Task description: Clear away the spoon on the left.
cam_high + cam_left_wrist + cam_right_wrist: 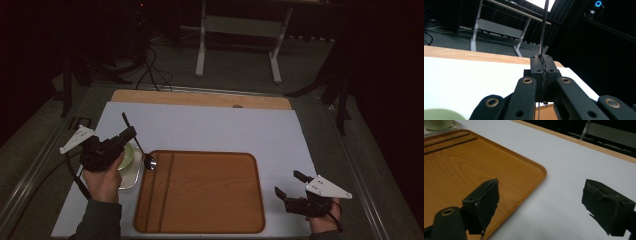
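Spoon (145, 156): its thin dark handle is pinched between the closed jaws of the left tool (131, 133), and its bowl rests at the near-left top corner of the wooden tray (210, 200), right at the tray's rim. In the left gripper view the handle (543, 30) rises straight up out of the shut jaws. The left hand (104, 180) holds its tool just left of the tray, forearm coming in from the bottom, the tool angled up and toward the tray over a pale green bowl (127, 156) that sits on a small square dish (131, 179) touching the tray's left side. The right tool (291, 184) hangs off the tray's right edge, near its front corner, jaws spread wide and holding nothing; the right hand (322, 220) sits low behind it. In the right gripper view both jaws stand well apart, one over the tray's rounded corner, the other over the white sheet (564, 170) that covers the desk (200, 98). The tray's flat middle lies bare, with two dark grooves running along its left side.
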Demonstrator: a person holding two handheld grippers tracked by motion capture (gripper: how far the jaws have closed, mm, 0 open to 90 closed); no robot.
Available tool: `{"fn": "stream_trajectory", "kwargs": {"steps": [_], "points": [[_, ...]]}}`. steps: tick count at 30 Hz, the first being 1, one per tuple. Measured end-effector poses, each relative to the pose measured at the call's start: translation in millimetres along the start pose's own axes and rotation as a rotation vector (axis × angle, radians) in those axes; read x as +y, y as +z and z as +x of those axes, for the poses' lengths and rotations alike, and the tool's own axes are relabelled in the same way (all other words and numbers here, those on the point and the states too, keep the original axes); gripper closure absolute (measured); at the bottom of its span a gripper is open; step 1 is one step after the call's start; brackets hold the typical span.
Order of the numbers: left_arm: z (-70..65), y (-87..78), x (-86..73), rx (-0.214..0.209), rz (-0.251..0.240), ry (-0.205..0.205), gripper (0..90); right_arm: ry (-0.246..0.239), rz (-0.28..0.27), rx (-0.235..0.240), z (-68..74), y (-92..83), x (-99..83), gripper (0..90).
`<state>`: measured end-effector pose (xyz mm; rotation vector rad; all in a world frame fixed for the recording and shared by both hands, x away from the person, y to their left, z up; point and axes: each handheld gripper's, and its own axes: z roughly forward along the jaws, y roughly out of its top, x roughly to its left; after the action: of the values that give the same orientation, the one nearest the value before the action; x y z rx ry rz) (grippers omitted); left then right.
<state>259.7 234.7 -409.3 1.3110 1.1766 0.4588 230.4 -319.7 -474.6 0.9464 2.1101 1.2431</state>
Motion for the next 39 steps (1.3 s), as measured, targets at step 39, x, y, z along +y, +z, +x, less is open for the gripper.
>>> {"fn": "stream_trajectory", "kwargs": {"steps": [39], "points": [[-28.3, 27.4, -47.3, -0.067, 0.175, -0.02, 90.0, -0.002, 0.001, -0.001, -0.5, -0.8, -0.2, 14.1]]}}
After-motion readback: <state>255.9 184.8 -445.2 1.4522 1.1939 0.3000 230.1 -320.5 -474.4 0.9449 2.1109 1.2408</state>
